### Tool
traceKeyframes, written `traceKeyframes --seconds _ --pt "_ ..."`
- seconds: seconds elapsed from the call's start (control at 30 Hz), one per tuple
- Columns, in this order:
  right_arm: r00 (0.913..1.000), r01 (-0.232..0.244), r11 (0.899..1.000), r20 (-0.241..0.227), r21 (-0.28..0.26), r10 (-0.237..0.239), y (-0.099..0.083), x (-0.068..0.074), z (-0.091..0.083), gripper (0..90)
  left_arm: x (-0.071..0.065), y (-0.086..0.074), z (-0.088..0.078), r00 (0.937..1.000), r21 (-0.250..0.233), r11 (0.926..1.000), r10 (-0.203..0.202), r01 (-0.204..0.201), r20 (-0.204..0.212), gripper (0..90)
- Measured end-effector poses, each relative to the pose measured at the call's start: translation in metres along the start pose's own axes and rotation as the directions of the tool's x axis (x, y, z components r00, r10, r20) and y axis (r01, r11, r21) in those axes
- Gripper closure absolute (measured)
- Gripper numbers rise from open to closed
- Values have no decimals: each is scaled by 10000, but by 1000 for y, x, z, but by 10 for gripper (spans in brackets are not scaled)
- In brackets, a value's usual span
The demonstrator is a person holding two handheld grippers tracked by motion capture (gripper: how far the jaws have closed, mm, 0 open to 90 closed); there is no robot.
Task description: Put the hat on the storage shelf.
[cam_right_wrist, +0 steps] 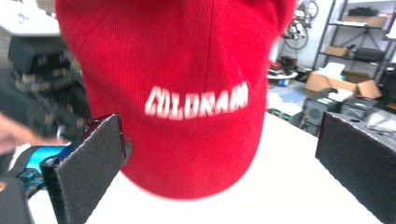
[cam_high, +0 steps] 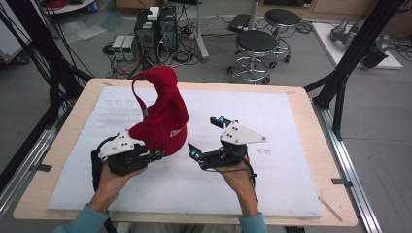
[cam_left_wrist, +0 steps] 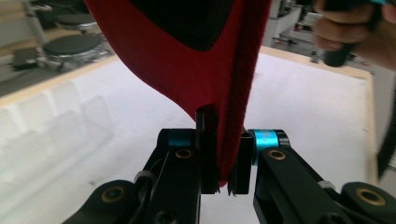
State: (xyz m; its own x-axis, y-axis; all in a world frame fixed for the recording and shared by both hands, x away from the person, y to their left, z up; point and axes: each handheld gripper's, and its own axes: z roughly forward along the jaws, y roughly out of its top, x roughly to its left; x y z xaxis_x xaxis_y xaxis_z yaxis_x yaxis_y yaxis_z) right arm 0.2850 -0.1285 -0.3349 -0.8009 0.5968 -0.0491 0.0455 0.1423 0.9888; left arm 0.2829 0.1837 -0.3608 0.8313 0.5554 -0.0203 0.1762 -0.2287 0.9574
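Item: red cap (cam_high: 163, 114), held aloft; our left gripper (cam_left_wrist: 223, 158) clenched on its brim. Right gripper (cam_right_wrist: 219, 168) released, facing the front. Next, we judge: second grasp.

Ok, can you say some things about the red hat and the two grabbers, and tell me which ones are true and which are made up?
1. The left gripper is pinching the red cap. True.
2. The cap lies flat on the white sheet. False: it is held upright, with its top pointing up.
3. The right gripper is squeezing the cap too. False: its jaws are wide open and apart from the cap.
4. The cap has white letters on it. True.
5. Black stools stand on the floor behind the table. True.
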Motion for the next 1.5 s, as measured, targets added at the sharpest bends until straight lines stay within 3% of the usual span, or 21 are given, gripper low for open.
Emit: traceKeyframes --seconds 0.17,0.37,0.53,0.6,0.7,0.77,0.9,1.0,1.17,1.33,1.5 --pt "9986 -105 9999 523 131 98 -10 -9 -24 5 15 16 2 9980 75 9995 321 -318 -551 852" --pt "9905 -401 9989 1324 255 364 -34 -22 -60 5 33 30 7 9905 128 9987 500 -488 -1282 852" --pt "9777 -716 9968 2003 355 631 -57 -29 -86 6 54 33 14 9735 250 9993 339 -290 -2260 851" --pt "9725 -638 9971 2267 405 530 -67 -30 -93 6 61 31 17 9662 249 9996 197 -138 -2572 851" --pt "9634 -1014 9946 2515 237 922 -84 -35 -103 6 70 27 24 9574 441 9990 235 -113 -2880 851" --pt "9568 -1111 9937 2718 134 1033 -93 -37 -107 6 74 24 28 9532 547 9984 262 -102 -3013 851" --pt "9444 -1248 9921 3054 -101 1219 -106 -39 -111 6 81 20 37 9508 757 9971 189 47 -3091 851" --pt "9398 -1283 9916 3170 -192 1277 -112 -40 -113 6 84 16 43 9458 918 9958 249 53 -3237 851" --pt "9253 -1512 9878 3464 -370 1546 -128 -41 -114 6 89 12 50 9406 910 9957 145 174 -3392 851" --pt "9224 -1455 9884 3554 -432 1513 -135 -40 -114 6 91 8 57 9331 1048 9937 17 386 -3595 851" --pt "9218 -1154 9905 3636 -742 1346 -135 -41 -115 6 88 7 64 9270 1250 9916 169 325 -3748 851"
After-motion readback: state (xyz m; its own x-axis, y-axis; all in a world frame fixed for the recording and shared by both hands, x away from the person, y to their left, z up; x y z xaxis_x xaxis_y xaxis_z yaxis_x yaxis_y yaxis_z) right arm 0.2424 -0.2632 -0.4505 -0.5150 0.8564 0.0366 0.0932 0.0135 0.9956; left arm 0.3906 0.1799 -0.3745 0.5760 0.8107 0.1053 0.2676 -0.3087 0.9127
